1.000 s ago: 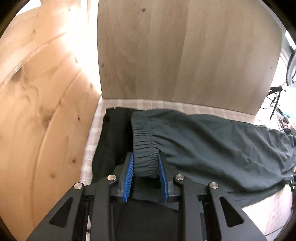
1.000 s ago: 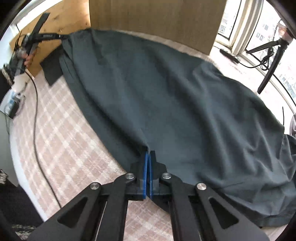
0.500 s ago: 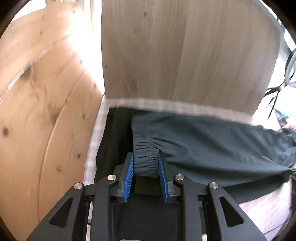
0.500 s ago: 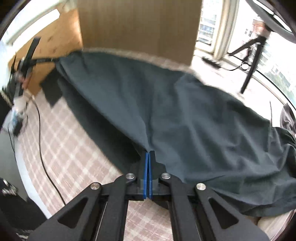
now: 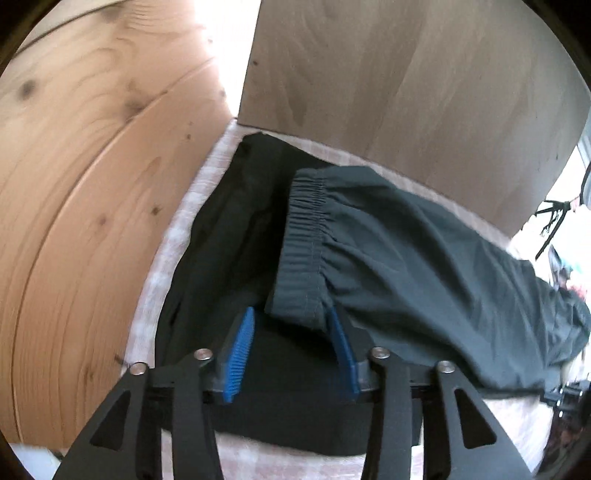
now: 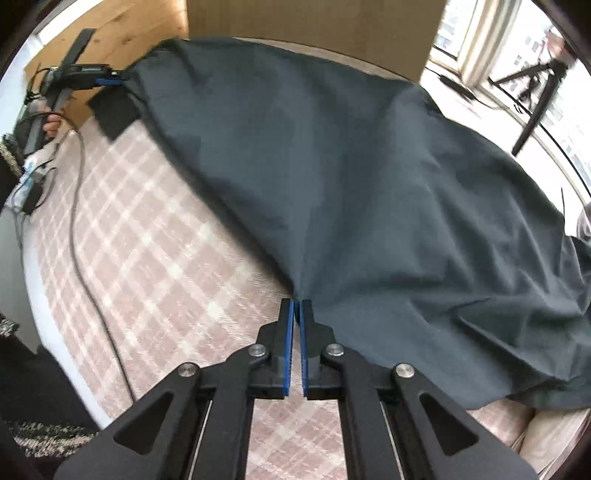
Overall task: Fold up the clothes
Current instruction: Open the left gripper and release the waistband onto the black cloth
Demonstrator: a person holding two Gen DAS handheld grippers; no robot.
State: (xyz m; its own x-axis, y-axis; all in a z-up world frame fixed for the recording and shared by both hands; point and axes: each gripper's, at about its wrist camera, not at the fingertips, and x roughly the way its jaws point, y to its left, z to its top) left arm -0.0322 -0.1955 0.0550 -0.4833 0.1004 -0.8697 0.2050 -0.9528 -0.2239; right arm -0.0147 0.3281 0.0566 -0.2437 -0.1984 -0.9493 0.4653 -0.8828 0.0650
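Dark green trousers [image 5: 424, 258] lie stretched over the plaid bed, their elastic waistband [image 5: 303, 236] resting on a folded black garment [image 5: 221, 240]. My left gripper [image 5: 291, 314] is opening: the waistband end still sits between the blue pads, but the left pad [image 5: 240, 347] stands clear of it. In the right wrist view the trousers [image 6: 351, 184] spread wide. My right gripper [image 6: 296, 302] is shut on their near edge and pulls the cloth taut. The left gripper [image 6: 118, 79] shows at the far corner, at the waistband.
Wooden panels [image 5: 92, 166] and a board [image 5: 406, 74] wall the bed's head corner. The plaid sheet [image 6: 147, 258] carries a grey cable [image 6: 79, 221]. A hand [image 6: 51, 123] holds the left tool. A tripod [image 6: 535, 96] and a window [image 6: 476, 33] are at the right.
The left jaws have spread and let go of the waistband, which now lies lower on the black garment. The left gripper dipped and rolled. The right gripper shifted, still pinching the cloth.
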